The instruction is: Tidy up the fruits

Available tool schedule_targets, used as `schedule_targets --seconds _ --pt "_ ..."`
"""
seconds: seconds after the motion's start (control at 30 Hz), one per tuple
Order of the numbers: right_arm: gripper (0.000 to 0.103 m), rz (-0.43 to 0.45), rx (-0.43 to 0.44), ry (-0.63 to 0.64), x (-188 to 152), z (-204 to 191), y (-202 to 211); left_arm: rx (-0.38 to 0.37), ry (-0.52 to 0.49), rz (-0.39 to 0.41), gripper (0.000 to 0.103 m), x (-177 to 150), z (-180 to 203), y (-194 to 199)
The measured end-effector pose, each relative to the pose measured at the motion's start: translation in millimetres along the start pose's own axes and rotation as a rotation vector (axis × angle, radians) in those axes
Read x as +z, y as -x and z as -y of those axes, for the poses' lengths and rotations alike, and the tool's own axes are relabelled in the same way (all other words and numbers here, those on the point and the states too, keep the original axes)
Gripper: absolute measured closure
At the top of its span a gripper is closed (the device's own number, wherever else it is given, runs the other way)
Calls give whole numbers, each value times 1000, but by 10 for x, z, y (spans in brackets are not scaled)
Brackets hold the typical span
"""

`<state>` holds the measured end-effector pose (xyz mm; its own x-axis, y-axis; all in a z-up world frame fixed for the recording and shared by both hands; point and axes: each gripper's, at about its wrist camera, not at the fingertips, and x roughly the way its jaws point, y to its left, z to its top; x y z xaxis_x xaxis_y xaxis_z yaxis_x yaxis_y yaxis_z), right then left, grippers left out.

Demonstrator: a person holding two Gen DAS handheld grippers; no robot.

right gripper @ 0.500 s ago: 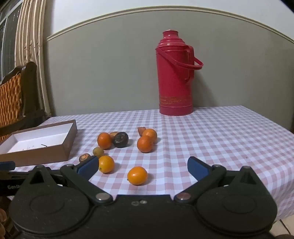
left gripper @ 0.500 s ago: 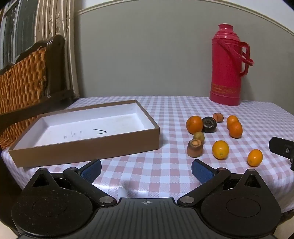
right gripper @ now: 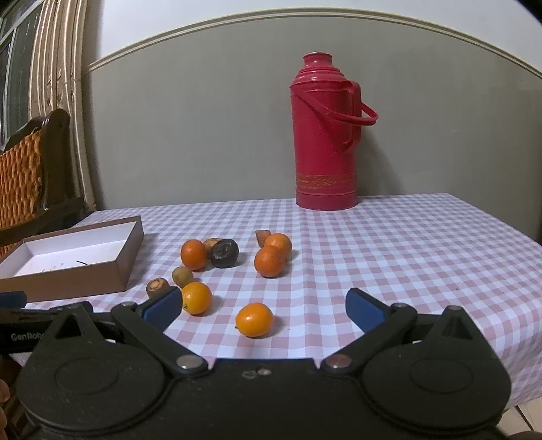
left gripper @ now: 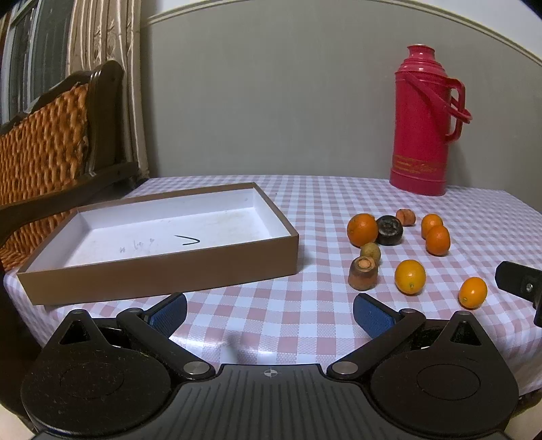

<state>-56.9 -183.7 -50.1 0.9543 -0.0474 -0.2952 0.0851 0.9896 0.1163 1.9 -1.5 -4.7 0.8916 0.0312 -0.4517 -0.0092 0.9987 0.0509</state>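
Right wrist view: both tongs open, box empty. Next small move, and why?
Probably ease the right tongs forward and down around the nearest orange fruit. It lies alone on the checked cloth just ahead, between the open blue pads, nothing held. The box is still empty, and the left tongs face bare cloth, farther from any fruit.

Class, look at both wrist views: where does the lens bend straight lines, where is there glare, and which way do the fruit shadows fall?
Left wrist view: the wall trim bows into an arc, and dark corners vignette the frame. Right wrist view: the red thermos carries soft highlights on its shoulder, the nearest orange fruit casts a faint shadow to its right on the checked tablecloth, and focus stays sharp throughout.
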Motion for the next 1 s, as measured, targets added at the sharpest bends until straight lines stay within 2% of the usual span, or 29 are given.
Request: schedule_targets --seconds 1.0 --pt "6 10 5 -11 0 23 8 17 22 30 0 16 -49 34"
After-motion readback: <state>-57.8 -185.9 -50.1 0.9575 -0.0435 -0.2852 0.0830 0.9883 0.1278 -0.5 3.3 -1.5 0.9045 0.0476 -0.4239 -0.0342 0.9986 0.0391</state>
